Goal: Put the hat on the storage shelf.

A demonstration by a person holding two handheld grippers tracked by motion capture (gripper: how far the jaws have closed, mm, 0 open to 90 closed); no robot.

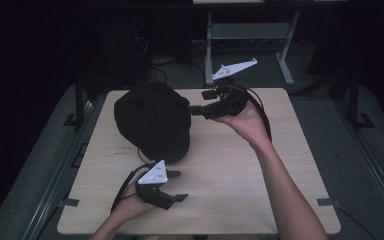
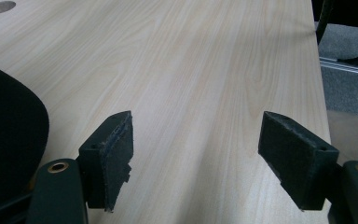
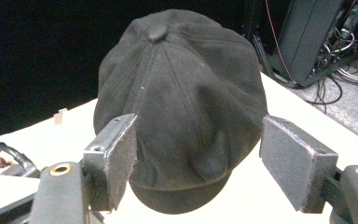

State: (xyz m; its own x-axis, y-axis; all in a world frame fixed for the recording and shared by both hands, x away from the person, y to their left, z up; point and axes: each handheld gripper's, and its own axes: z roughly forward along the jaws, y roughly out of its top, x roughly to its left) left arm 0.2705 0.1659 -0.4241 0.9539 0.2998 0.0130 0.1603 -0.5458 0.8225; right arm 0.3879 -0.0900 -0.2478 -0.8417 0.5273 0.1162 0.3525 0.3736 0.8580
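Observation:
A black panelled cap (image 1: 152, 120) with a top button lies on the left half of the wooden table (image 1: 240, 170). My right gripper (image 1: 196, 106) is held just right of the cap, pointing at it with jaws open and nothing between them. In the right gripper view the cap (image 3: 182, 102) sits close ahead of the open gripper (image 3: 198, 149), apart from its pads. My left gripper (image 1: 177, 186) rests near the table's front edge, below the cap, open and pointing right. In the left gripper view its jaws (image 2: 198, 158) frame bare wood, with the cap's edge (image 2: 9, 140) at the left.
A grey desk frame (image 1: 245, 35) and cables (image 1: 150, 65) stand on the floor behind the table. In the right gripper view, dark equipment and wires (image 3: 326, 42) lie past the table's far side. Grey floor (image 1: 370, 165) and a metal rail (image 2: 347, 65) run beside the table's right edge.

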